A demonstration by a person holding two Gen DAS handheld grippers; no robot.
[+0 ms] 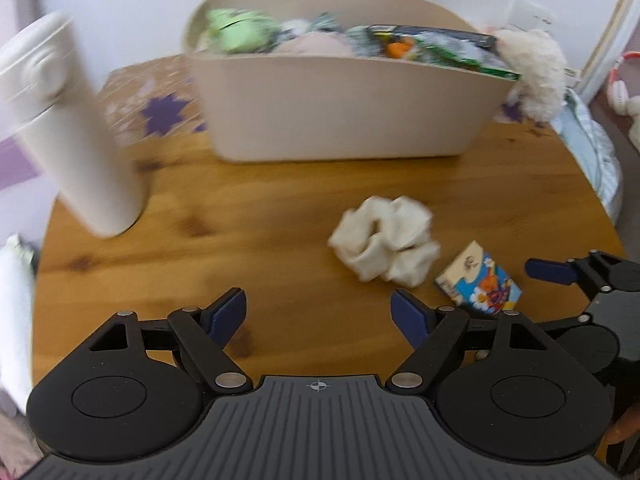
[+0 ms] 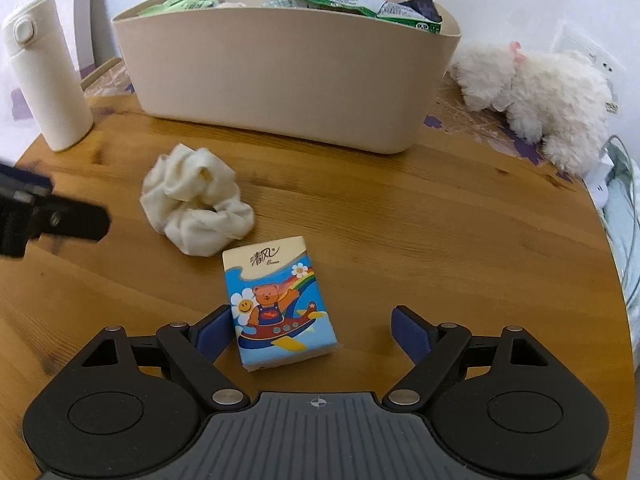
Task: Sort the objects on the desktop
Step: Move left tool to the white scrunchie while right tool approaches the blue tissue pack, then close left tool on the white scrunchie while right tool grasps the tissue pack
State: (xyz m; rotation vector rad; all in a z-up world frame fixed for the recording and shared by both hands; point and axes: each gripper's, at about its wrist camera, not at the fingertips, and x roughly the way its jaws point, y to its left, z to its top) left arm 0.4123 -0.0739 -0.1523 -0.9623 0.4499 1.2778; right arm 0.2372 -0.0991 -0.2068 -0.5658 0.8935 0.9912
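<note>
A cream scrunchie (image 1: 385,238) (image 2: 197,205) lies on the round wooden table (image 2: 400,240). A tissue pack with a cartoon bear (image 2: 276,304) (image 1: 478,278) lies just in front of it. My right gripper (image 2: 316,330) is open, with the pack between its fingers near the left finger; it also shows at the right edge of the left wrist view (image 1: 552,272). My left gripper (image 1: 318,314) is open and empty over bare wood, left of the scrunchie. A beige bin (image 2: 288,76) (image 1: 340,108) full of packets stands behind.
A white flask (image 1: 68,132) (image 2: 46,76) stands at the table's left. A white plush toy (image 2: 536,96) (image 1: 528,72) lies right of the bin. A patterned mat (image 1: 152,100) lies under the bin. The table's edge curves off at both sides.
</note>
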